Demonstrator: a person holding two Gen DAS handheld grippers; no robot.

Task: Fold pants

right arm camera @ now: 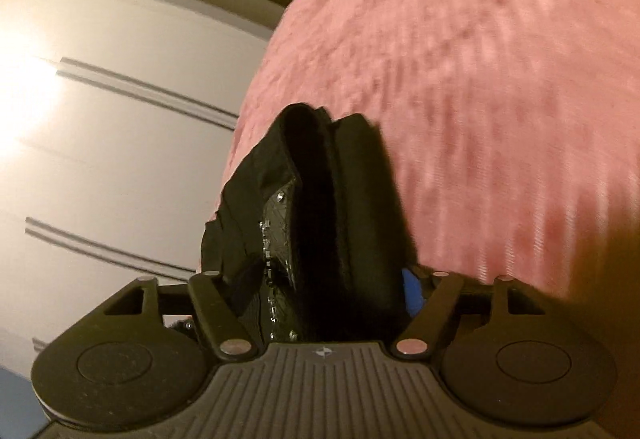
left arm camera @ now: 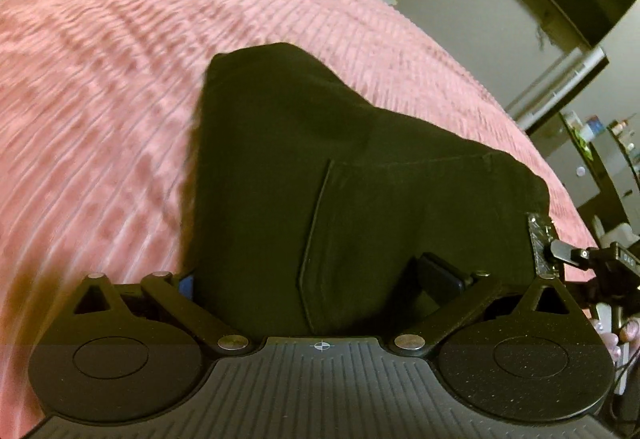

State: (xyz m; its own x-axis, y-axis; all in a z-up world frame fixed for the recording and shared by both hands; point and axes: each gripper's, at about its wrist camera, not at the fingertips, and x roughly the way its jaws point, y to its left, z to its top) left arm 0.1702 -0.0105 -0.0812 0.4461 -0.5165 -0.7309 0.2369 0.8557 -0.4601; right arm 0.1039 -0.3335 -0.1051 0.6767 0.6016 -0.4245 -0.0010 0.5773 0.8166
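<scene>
- Pants (left arm camera: 320,167), black, spread on pink ribbed bedspread (left arm camera: 100,87) in left wrist view; lying from 6 o'clock at the camera up to a blunt end near 12 o'clock, long axis running away from the tongs; pocket seam visible low at centre.
- Left tongs (left arm camera: 320,279) spread wide across the fabric, one dark pad showing at 4 o'clock, blue pad edge at 8 o'clock; cloth between the jaws, but pinched or merely lying there: cannot tell.
- Right tongs (left arm camera: 560,255) seen at 3 o'clock in the same view, right at the sequinned waist edge, so both hands at the near end of the garment.
- In right wrist view, pants (right arm camera: 320,199) bunched in a thick folded stack from 6 o'clock toward 12, sequinned strip on the left side, bedspread (right arm camera: 480,79) to the right, pale cabinet front (right arm camera: 120,119) to the left.
- Right tongs (right arm camera: 320,287) standing apart, fabric between the jaws but seemingly not squeezed.
- Judgement: fold likely just laid down; coming move hinges on the far end at 12 o'clock, equally distant from both hands.
</scene>
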